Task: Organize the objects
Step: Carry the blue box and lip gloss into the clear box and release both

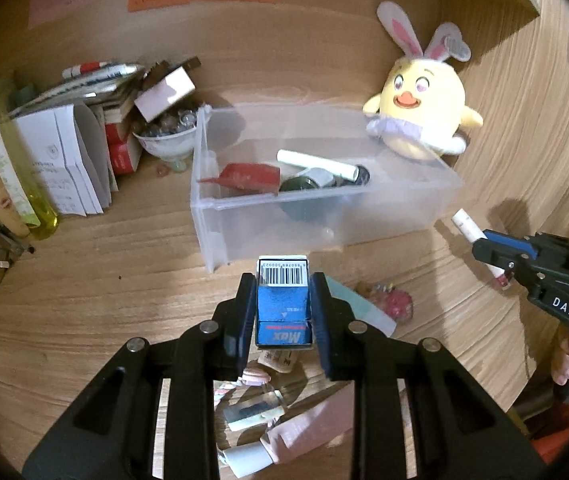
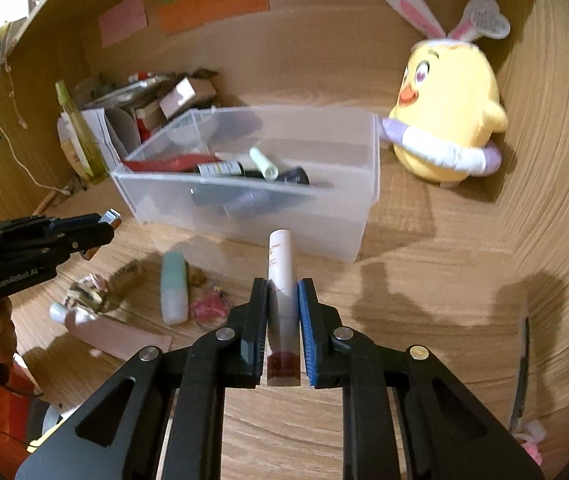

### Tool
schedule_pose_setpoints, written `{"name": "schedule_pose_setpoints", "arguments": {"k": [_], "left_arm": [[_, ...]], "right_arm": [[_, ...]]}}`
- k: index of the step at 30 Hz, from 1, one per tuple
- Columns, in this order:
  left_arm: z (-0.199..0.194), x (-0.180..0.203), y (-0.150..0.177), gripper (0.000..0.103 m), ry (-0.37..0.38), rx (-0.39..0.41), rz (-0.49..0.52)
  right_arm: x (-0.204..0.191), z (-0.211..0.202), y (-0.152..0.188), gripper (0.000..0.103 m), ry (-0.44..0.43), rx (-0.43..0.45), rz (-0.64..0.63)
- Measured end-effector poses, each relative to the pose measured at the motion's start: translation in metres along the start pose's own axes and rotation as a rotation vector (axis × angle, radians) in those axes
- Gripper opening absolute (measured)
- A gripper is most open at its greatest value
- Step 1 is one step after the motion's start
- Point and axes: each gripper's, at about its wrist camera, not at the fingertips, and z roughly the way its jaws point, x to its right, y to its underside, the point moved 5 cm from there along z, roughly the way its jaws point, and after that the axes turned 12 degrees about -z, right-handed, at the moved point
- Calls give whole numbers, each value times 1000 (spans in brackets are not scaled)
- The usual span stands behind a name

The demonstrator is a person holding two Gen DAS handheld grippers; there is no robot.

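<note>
Left tongs [image 1: 283,300] pinch a blue box [image 1: 283,304] marked "Max", barcode facing up. Right tongs [image 2: 283,322] pinch a white tube [image 2: 281,280], near the clear bin [image 2: 244,200].

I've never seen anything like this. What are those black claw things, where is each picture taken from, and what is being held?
The black claws are hand-held grippers, one in each of a person's hands, not a robot arm. Each carries a wide-angle camera looking along its two fingers, so you get one picture from each gripper.

In the left camera's view, the left gripper is closed on a small blue box with a barcode. In the right camera's view, the right gripper clamps a white tube with a dark red end.

Ahead of both stands a clear plastic bin on a wooden desk, already holding several tubes and bottles. A yellow chick plush with bunny ears sits beside it. More small items lie loose in front, including a pale green tube.
</note>
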Motion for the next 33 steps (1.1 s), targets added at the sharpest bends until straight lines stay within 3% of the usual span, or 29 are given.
{"name": "schedule_pose_setpoints", "arguments": {"k": [16,33], "left_arm": [[-21,7,-43,27,17,122,-17],[4,6,-83,27,2,122,-50]], "right_arm": [[3,-6,-49,14,-1,111,-27],[22,16,-93,14,0,158,-41]]}}
